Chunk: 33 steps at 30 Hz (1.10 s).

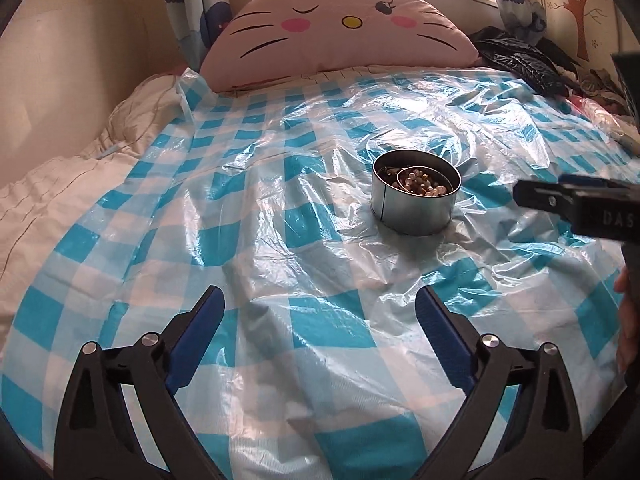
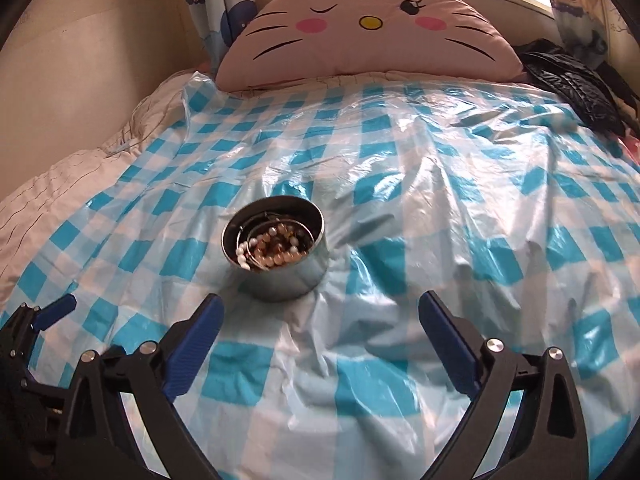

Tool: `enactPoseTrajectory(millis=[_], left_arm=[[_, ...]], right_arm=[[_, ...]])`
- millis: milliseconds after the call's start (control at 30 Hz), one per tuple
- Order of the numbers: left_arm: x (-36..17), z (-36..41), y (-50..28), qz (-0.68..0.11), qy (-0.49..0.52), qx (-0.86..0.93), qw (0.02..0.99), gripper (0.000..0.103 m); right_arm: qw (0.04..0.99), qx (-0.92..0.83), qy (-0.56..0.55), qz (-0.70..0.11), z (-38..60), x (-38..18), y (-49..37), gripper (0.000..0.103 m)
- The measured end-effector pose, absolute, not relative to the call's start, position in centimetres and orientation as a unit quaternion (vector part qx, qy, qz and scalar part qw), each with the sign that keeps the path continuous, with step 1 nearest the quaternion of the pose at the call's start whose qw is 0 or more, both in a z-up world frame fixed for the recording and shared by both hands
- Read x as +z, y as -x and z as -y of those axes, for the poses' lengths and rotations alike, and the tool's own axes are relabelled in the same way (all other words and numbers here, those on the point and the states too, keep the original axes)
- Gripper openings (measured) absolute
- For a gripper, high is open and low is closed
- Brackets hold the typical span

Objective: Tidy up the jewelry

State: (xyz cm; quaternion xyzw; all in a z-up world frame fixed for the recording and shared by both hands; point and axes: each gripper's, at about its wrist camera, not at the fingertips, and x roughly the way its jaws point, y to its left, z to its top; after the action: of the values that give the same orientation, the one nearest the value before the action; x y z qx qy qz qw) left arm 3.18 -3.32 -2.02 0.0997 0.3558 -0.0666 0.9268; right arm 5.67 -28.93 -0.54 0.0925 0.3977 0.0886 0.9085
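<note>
Both grippers, left (image 1: 320,304) and right (image 2: 320,312), wide open, empty. Tin (image 2: 276,256) light, stiff, slick; beads (image 2: 272,248) loose inside. Grip across rim.

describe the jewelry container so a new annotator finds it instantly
Start at the big pink cat-face pillow at the head of the bed, then come down the blue-and-white checked plastic sheet to its middle. There stands a small round metal tin, open-topped and holding beaded jewelry; it is the only object standing on the sheet.
</note>
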Motion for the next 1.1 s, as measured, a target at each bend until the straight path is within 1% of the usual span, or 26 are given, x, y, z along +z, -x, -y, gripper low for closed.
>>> enactPoseTrajectory(millis=[67,167,333,633,833,967,1100], left_arm=[[-1.5,3.3,-2.2,-0.347,-0.1,-0.066,0.93,0.095],[-1.0,3.3,-1.0,-0.344,-0.108,-0.07,0.93,0.095],[-0.2,3.3,0.7,-0.332,-0.117,-0.08,0.933,0.095],[0.9,3.2,1.9,-0.311,-0.098,-0.086,0.942,0.095],[1.7,3.2,2.2,-0.304,-0.08,-0.09,0.945,0.095],[2.1,3.4,1.5,-0.318,-0.058,-0.123,0.938,0.095],[2.2,4.4,0.8,-0.32,-0.065,-0.131,0.936,0.095]], right_arm=[[0.907,0.075,-0.111,-0.4,29.8,-0.5,-4.0,0.095],[0.912,0.058,-0.143,-0.38,30.9,0.4,-1.9,0.096],[0.924,0.054,-0.132,-0.355,30.5,1.8,0.1,0.096],[0.933,0.045,-0.129,-0.332,31.3,3.4,4.1,0.096],[0.934,0.033,-0.131,-0.331,31.6,3.4,4.7,0.096],[0.934,0.028,-0.111,-0.338,30.8,3.3,4.4,0.096],[0.937,0.031,-0.108,-0.332,30.6,3.4,4.3,0.096]])
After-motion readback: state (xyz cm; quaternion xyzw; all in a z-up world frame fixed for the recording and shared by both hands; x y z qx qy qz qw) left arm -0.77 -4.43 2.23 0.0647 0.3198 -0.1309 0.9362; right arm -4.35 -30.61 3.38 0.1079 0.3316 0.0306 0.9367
